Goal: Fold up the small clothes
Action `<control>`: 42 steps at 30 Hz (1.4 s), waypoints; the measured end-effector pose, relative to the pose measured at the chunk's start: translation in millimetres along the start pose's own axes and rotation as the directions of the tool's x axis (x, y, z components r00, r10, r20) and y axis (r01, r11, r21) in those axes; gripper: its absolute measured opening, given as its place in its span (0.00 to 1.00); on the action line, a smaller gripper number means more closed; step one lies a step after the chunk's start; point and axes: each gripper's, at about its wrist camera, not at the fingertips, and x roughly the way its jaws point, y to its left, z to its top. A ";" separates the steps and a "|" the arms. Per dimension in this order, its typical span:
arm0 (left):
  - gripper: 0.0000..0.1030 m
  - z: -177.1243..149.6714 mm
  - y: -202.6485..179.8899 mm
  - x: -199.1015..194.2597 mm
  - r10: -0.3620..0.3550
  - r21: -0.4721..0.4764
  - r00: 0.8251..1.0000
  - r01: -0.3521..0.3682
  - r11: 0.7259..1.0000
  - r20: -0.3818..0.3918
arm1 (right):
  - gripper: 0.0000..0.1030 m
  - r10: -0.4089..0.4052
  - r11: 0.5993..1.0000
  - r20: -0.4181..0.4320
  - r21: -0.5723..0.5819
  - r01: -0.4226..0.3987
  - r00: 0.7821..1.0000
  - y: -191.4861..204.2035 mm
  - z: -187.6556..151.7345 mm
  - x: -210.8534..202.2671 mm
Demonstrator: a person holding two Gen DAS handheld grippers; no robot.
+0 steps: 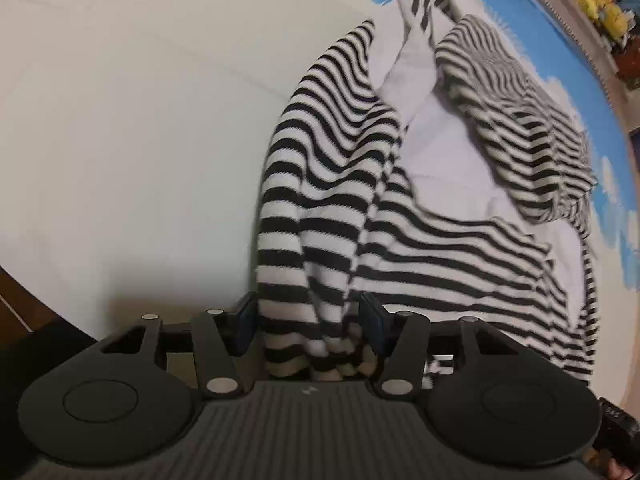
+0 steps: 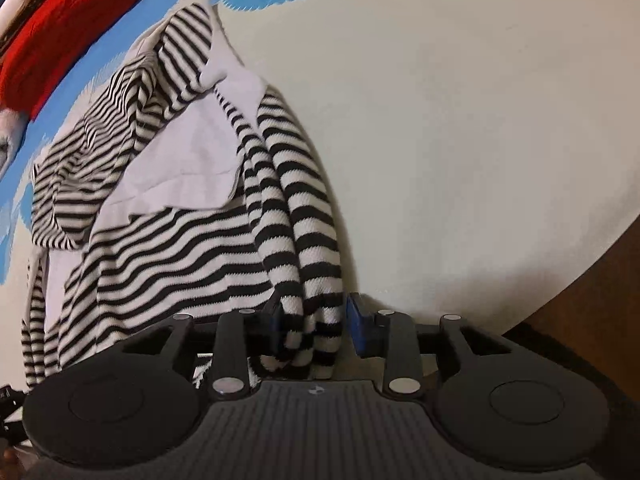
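A black-and-white striped knit garment (image 1: 420, 240) lies crumpled on a cream table (image 1: 140, 140), its white inner side (image 1: 440, 152) showing. A bunched striped fold runs down between the fingers of my left gripper (image 1: 308, 320). The jaws stand apart and the pads do not squeeze the fold. In the right wrist view the same garment (image 2: 180, 248) spreads to the left, and a rolled striped sleeve (image 2: 304, 240) hangs into my right gripper (image 2: 316, 320). Those jaws are also parted, with a thin gap beside the right pad (image 2: 360, 324).
A blue cloth with white print (image 1: 580, 40) covers the far side of the table (image 2: 460, 120). On it lies a red knit item (image 2: 68, 12). Yellow plush toys (image 1: 600, 0) sit beyond. The table's brown edge (image 2: 580, 300) curves close by on the right.
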 end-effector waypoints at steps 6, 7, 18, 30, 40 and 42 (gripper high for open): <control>0.42 -3.8 -4.3 2.7 0.011 0.058 1.000 -0.012 0.998 0.004 | 0.28 -0.018 0.999 -0.014 -0.048 0.017 1.000 5.9 -3.0 4.4; 0.39 -4.4 -4.8 2.5 0.011 0.064 1.000 -0.011 0.998 0.006 | 0.25 -0.013 0.999 -0.013 -0.052 0.012 1.000 6.0 -3.1 4.1; 0.37 -6.2 -6.9 1.0 0.014 0.092 1.000 -0.015 0.996 0.012 | 0.21 -0.006 0.996 -0.014 -0.093 0.004 1.000 11.3 -4.9 6.3; 0.37 -7.9 -1.6 -1.2 -0.009 0.096 1.000 0.008 0.995 0.004 | 0.22 -0.003 0.994 -0.024 -0.112 0.000 1.000 11.0 -6.1 6.5; 0.08 -12.7 -21.3 -33.0 -0.085 0.256 0.988 0.050 0.965 0.130 | 0.05 0.112 0.990 0.112 -0.093 -0.101 0.987 8.9 -0.6 -25.2; 0.08 -10.5 -25.2 -49.9 -0.123 0.299 0.978 0.068 0.952 0.167 | 0.05 0.145 0.984 0.155 -0.128 -0.125 0.977 11.6 2.1 -40.2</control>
